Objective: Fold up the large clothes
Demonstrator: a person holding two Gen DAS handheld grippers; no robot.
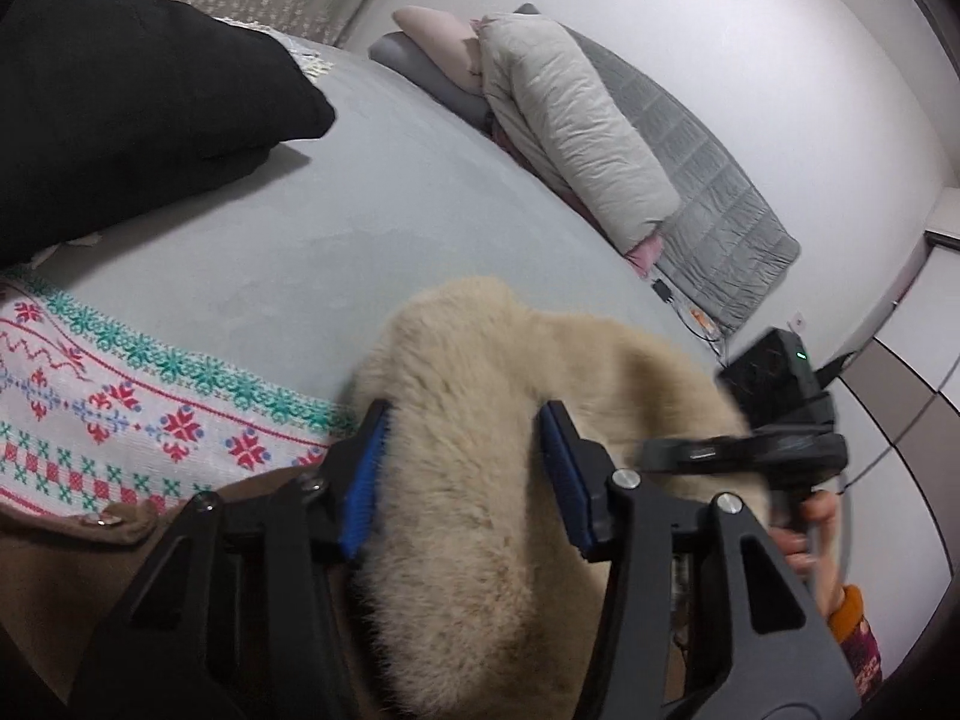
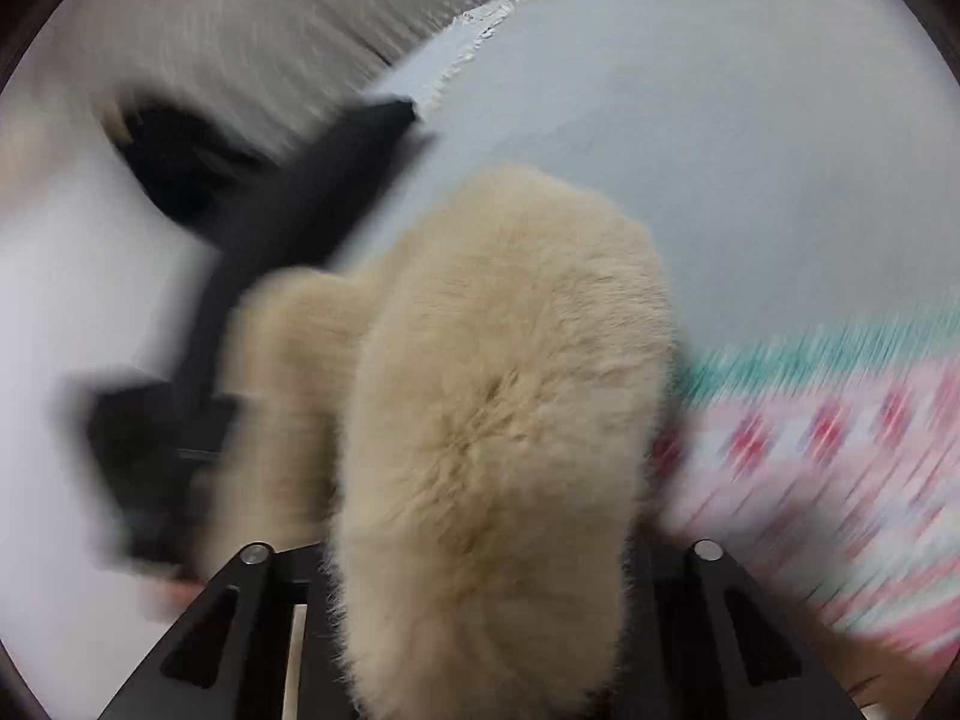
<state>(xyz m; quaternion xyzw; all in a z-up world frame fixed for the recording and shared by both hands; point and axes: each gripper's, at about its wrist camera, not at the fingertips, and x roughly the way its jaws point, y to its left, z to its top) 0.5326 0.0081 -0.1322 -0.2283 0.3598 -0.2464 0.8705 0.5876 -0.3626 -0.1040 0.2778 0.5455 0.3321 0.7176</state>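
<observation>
A cream fur trim [image 1: 480, 480] of a brown coat [image 1: 72, 600] lies between the blue pads of my left gripper [image 1: 465, 468]; the jaws stand apart around it. In the right wrist view the same fur [image 2: 492, 450] covers my right gripper's [image 2: 480, 570] fingers, which are hidden by it. The right gripper also shows in the left wrist view [image 1: 774, 444], held by a hand at the right. The right wrist view is heavily motion-blurred.
A patterned knit cloth [image 1: 120, 414] lies on the grey bed [image 1: 360, 210] at left. A black garment [image 1: 132, 96] lies at the far left. A rolled duvet [image 1: 576, 114] and grey quilt [image 1: 720, 192] lie along the wall.
</observation>
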